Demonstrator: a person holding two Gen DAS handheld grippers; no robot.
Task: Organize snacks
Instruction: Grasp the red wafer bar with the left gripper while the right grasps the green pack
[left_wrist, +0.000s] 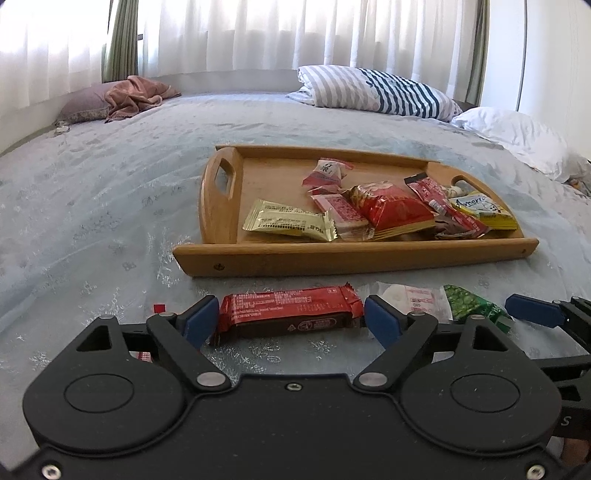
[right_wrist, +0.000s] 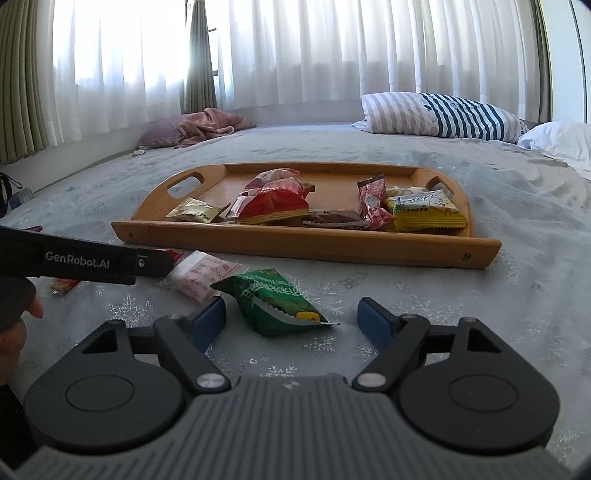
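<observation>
A dark red snack bar (left_wrist: 291, 314) lies crosswise on the pale blue bedspread, between the blue fingertips of my left gripper (left_wrist: 291, 317). The gripper is open and the pads stand at the bar's two ends. To its right lie a white-and-pink packet (left_wrist: 410, 299) and a green packet (left_wrist: 472, 306). My right gripper (right_wrist: 291, 317) is open over the green packet (right_wrist: 273, 299), which sits nearer its left finger. Beyond, a wooden tray (left_wrist: 351, 254) holds several packets: gold (left_wrist: 291, 221), red (left_wrist: 391, 206), yellow (left_wrist: 484, 210).
The left gripper's body (right_wrist: 85, 262) crosses the right wrist view at left, with a small orange snack (right_wrist: 62, 284) below it. A striped pillow (right_wrist: 443, 114), a white pillow (right_wrist: 561, 140) and a pink blanket (right_wrist: 207, 127) lie at the bed's far side, before the curtains.
</observation>
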